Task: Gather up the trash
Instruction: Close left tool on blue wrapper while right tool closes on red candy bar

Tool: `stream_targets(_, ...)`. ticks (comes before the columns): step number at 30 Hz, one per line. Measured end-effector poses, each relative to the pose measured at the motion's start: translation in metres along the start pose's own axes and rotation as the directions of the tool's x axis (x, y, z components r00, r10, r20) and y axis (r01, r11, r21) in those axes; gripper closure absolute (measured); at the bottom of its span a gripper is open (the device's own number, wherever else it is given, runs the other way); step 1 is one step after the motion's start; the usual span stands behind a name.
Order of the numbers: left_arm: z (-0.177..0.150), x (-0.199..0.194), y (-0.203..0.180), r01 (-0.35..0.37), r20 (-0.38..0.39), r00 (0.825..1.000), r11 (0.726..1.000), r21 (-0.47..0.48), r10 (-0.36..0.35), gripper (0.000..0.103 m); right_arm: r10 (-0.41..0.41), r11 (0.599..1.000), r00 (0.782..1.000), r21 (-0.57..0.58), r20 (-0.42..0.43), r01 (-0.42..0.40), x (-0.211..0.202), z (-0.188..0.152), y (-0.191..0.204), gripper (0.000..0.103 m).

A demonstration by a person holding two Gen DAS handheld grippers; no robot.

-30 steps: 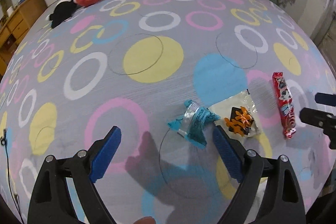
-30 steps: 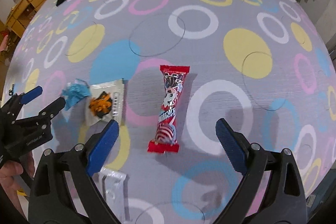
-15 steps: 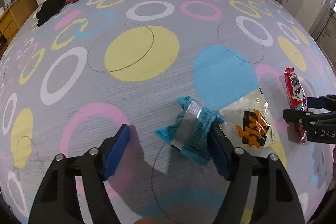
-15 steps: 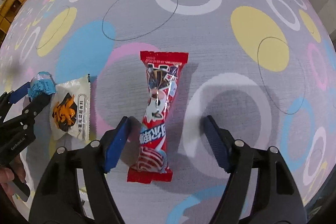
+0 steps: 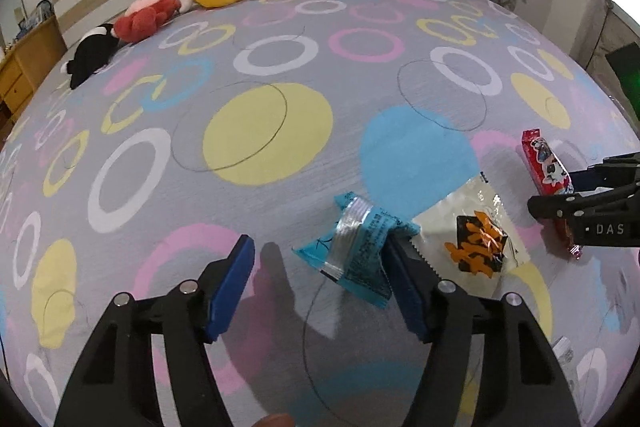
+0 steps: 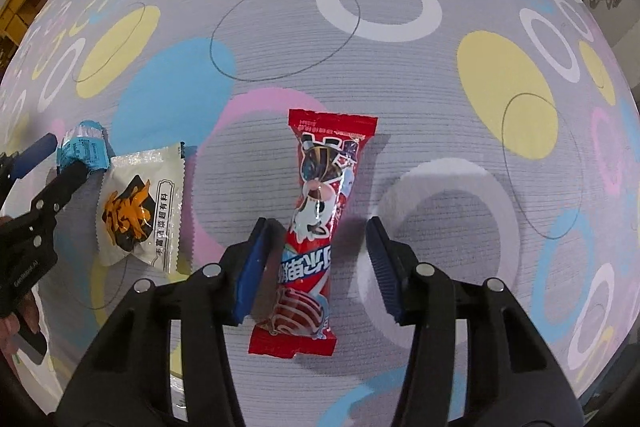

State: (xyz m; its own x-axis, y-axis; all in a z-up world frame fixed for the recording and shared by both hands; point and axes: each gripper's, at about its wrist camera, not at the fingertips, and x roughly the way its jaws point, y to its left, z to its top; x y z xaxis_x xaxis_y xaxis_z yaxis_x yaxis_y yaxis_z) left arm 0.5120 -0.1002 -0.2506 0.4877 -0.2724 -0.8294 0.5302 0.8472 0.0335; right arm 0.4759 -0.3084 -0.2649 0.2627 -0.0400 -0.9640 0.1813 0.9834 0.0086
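Both tongs are closing, each astride its own wrapper on the bedspread [image 5: 280, 187].

The red wrapper [image 6: 320, 215] lies lengthwise between the right gripper [image 6: 316, 263] pads, long axis running away from the camera; no clamp is seen yet. The blue wrapper [image 5: 356, 251] is touched by one pad of the left gripper [image 5: 320, 279]; the other is apart.

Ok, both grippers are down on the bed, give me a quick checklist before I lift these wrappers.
1. Red wrapper between right gripper fingers: ok.
2. Right jaws, still closing, gripping it: not ok, gaps remain on both sides.
3. Blue wrapper between left gripper fingers: ok, but off-centre against one pad.
4. Left jaws, also closing, gripping it: not ok, wide gap on the other side.
5. White packet clear of left jaws: cannot tell, its corner is hidden behind the finger.
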Motion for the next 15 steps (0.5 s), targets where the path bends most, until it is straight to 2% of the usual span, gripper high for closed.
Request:
stream_targets(7, 0.005, 0.017, -0.008, 0.032, -0.017, 0.999, 0.996, 0.081, -0.031, 0.04, -0.01, 1.0, 1.0, -0.009, 0.008, 0.01, -0.001, -0.003, 0.004, 0.055)
stream_targets(12, 0.007, 0.017, -0.005, 0.054, 0.003, 0.999, 0.997, 0.05, -0.055, 0.054, -0.009, 1.0, 1.0, -0.021, 0.019, 0.009, 0.0, -0.001, 0.009, 0.071)
stream_targets(15, 0.008, 0.014, -0.005, 0.06, 0.022, 0.998, 0.997, 0.047, -0.061, 0.054, -0.001, 1.0, 1.0, -0.024, 0.019, 0.002, -0.001, 0.0, 0.011, 0.078)
